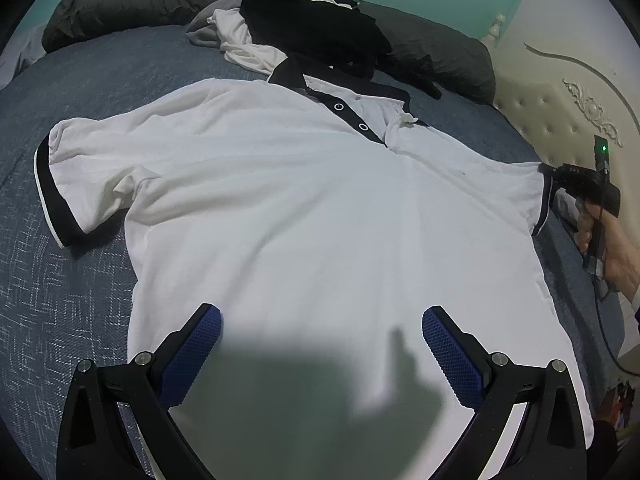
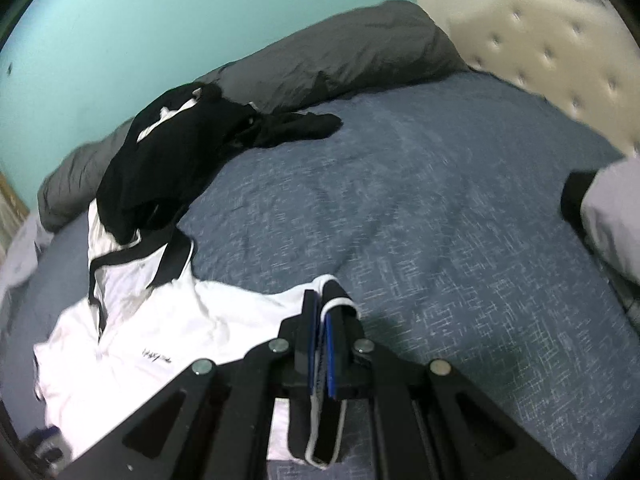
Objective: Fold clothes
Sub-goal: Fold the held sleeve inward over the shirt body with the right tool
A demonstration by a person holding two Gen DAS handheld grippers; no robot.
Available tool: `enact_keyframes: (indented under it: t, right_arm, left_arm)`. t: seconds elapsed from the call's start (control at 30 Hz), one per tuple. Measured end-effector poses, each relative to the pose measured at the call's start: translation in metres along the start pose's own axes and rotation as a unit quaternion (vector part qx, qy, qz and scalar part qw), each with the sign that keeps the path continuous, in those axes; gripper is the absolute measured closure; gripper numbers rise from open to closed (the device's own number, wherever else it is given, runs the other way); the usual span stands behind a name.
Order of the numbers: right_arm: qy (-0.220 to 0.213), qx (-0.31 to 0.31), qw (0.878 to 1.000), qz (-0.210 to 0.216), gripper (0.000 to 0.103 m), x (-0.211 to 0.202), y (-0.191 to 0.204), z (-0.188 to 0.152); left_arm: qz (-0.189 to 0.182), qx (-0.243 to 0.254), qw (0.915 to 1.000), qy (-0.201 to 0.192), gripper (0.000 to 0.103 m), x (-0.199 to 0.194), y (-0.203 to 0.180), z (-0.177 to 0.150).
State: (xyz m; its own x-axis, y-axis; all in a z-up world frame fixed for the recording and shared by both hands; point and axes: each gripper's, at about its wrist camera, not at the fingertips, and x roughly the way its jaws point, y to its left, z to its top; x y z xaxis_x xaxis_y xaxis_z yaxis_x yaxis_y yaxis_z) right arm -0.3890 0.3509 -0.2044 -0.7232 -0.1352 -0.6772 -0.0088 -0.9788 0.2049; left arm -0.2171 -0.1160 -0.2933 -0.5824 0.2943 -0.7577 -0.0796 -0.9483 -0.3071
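Left wrist view: the white short-sleeved polo shirt with black collar and cuffs point(image 1: 304, 208) lies spread flat on the blue woven bedspread point(image 1: 68, 288); the left gripper point(image 1: 321, 330) hovers above its near hem, jaws wide apart, empty.

Right wrist view: the right gripper point(image 2: 321, 312) has its jaws clamped on the shirt's black-trimmed sleeve cuff point(image 2: 338, 300), the shirt body lying left.

A blue bedspread point(image 1: 100, 92) covers the bed. A grey duvet point(image 2: 340, 60) lies bunched along its far edge, against a teal wall point(image 2: 160, 20). A cream padded headboard point(image 1: 560, 112) stands to the right.
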Motion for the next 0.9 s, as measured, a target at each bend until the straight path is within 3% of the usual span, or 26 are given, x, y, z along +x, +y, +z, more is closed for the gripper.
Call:
enact_keyframes:
  t: [0.3, 0.6, 0.8, 0.9]
  right_arm:
    - [-0.003, -0.112, 0.994, 0.004, 0.1, -0.014, 0.099, -0.021]
    - [0.025, -0.139, 0.99, 0.013, 0.099, 0.002, 0.158, -0.062]
    - [0.056, -0.115, 0.989, 0.079, 0.098, 0.014, 0.171, -0.084]
    - [0.056, -0.102, 0.986, 0.118, 0.083, 0.008, 0.168, -0.085]
  left_arm:
    - [-0.004, 0.001, 1.0, 0.0, 0.0, -0.002, -0.003, 0.001]
    - [-0.011, -0.007, 0.9999, -0.005, 0.0, -0.006, -0.001, 0.003]
    - [-0.015, -0.011, 0.9998, -0.007, 0.0, -0.008, 0.0, 0.004]
    - [-0.016, -0.013, 0.9998, -0.008, 0.0, -0.009, 0.001, 0.004]
